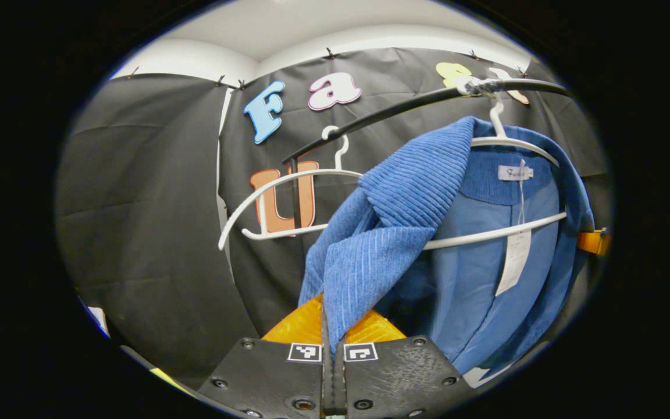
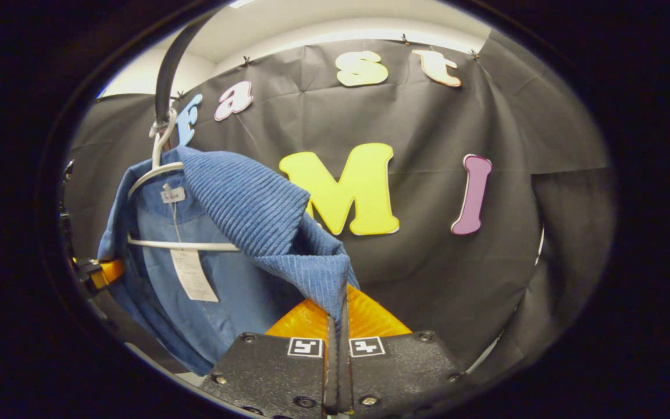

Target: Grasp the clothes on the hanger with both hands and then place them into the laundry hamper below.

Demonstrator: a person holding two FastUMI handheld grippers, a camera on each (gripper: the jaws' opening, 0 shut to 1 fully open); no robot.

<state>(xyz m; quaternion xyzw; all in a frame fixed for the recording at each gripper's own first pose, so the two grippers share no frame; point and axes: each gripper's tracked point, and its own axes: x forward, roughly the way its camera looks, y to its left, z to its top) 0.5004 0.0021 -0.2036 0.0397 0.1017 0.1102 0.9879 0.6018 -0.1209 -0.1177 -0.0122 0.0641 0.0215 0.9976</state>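
Left gripper view: low, tilted upward, close under the blue jacket [image 1: 463, 244] on its hanger [image 1: 509, 142], rail [image 1: 405, 107] overhead, jacket right of centre. Right gripper view: same low upward tilt, equally near, jacket [image 2: 218, 233] left of centre. Shared: jacket, hanger, rail, black wall.

In the left gripper view, a fold of the blue garment [image 1: 405, 192] is pinched between the closed fingers of the left gripper [image 1: 333, 343]. The garment is draped over a white hanger [image 1: 509, 142] hooked on a black rail [image 1: 393, 110]. An empty white hanger [image 1: 288, 177] is hung beside it.
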